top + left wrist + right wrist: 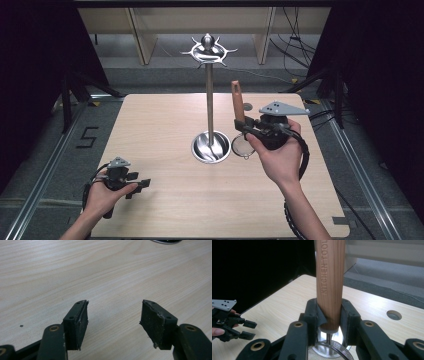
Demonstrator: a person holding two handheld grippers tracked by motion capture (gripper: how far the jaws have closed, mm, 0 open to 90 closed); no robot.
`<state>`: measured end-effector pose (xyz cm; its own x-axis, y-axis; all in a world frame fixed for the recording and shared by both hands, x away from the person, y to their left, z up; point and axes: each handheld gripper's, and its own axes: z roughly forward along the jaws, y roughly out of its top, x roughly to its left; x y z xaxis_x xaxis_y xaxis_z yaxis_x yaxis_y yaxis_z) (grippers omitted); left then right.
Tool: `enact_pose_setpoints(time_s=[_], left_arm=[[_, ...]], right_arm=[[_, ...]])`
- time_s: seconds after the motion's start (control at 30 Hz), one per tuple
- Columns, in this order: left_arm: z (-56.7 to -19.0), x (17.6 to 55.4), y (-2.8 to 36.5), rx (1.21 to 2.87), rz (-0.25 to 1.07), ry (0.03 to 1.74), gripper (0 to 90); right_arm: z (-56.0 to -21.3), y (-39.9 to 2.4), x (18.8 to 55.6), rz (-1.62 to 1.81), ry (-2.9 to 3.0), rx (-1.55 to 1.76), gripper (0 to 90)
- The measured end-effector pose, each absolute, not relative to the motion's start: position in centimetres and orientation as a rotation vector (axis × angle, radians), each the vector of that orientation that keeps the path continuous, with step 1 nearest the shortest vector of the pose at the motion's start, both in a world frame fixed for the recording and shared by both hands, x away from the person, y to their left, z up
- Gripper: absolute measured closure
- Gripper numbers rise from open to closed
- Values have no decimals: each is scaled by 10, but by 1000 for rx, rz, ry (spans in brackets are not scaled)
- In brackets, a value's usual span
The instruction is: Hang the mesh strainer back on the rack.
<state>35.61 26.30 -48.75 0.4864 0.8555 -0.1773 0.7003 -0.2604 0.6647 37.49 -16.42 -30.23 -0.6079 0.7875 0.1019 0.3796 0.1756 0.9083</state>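
The right gripper point(246, 129) is squeezing the wooden handle of the strainer point(330, 285), holding it upright beside the hook stand point(209, 100), probably so it can be hung. The left gripper point(142, 184) is waiting open over the table point(150, 130).

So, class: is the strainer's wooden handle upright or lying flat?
Upright. The right gripper clamps the wooden handle, which points straight up, with the mesh bowl hanging below beside the stand's base.
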Motion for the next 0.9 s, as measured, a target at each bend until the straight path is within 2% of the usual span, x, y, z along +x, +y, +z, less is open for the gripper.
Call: enact_pose_setpoints(time_s=[0.1,0.9], left_arm=[[-486,357,266,2066,255,1252,377],[-486,357,265,2055,282,1258,377]], right_arm=[[-300,-163,376,1429,2049,1116,711],[-290,-162,379,1448,2034,1093,711]])
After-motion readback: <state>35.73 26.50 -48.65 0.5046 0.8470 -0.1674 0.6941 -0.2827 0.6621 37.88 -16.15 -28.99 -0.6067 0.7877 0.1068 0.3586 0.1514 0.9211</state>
